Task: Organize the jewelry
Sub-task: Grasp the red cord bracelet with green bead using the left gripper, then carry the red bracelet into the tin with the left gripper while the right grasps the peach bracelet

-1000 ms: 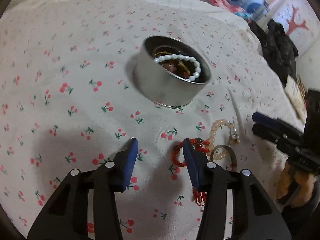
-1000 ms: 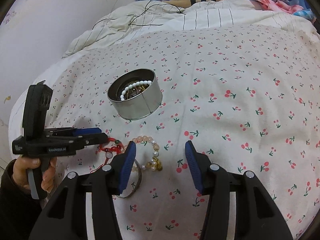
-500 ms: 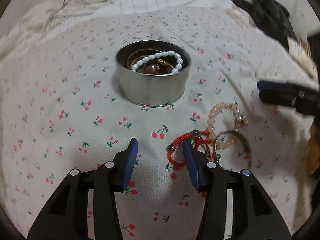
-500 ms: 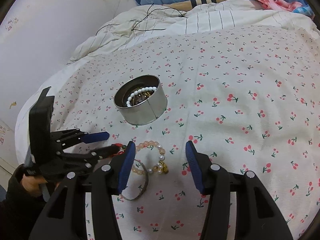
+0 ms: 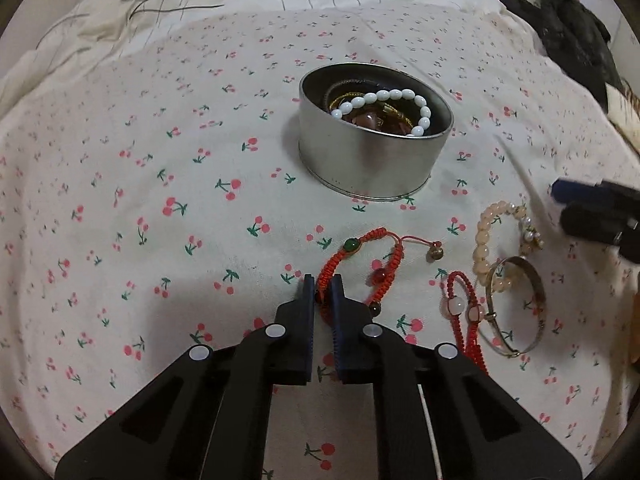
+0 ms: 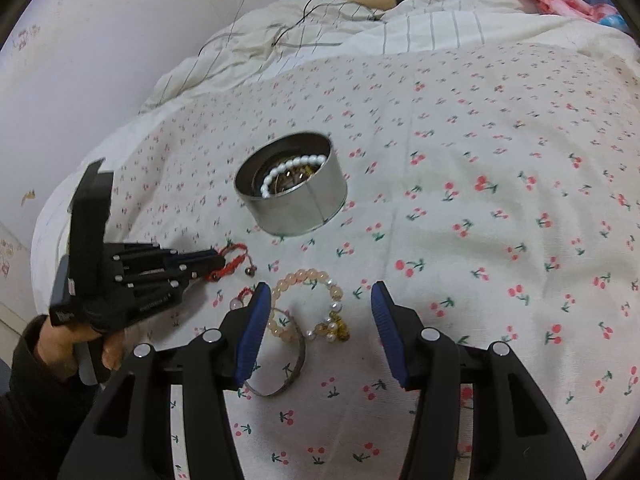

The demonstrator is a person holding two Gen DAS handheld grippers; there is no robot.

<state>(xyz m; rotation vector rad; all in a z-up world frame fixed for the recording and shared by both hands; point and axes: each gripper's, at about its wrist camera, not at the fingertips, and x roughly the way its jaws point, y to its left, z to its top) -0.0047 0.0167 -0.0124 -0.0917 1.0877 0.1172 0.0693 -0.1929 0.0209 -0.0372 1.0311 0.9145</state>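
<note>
your left gripper (image 5: 322,286) has just been closing its jaws, and they now pinch the near end of the red braided cord bracelet with a green bead (image 5: 360,258), which lies on the cherry-print bed cover (image 5: 160,200) in front of the round silver metal tin (image 5: 374,164). your right gripper (image 6: 318,308) hangs with its jaws about half open and nothing between them, above the pale peach bead bracelet with small pearls and gold bells (image 6: 310,306).

judging by how things lie, you are partway through. the tin already holds a white oval-bead bracelet (image 5: 384,106) and some darker pieces beneath it. left on the bed, besides the two named, are a second red cord bracelet with pale stones (image 5: 464,308) and a thin silver bangle (image 5: 520,308) that overlaps the peach beads. so four pieces remain, and the one in your left jaws looks next for the tin.
</note>
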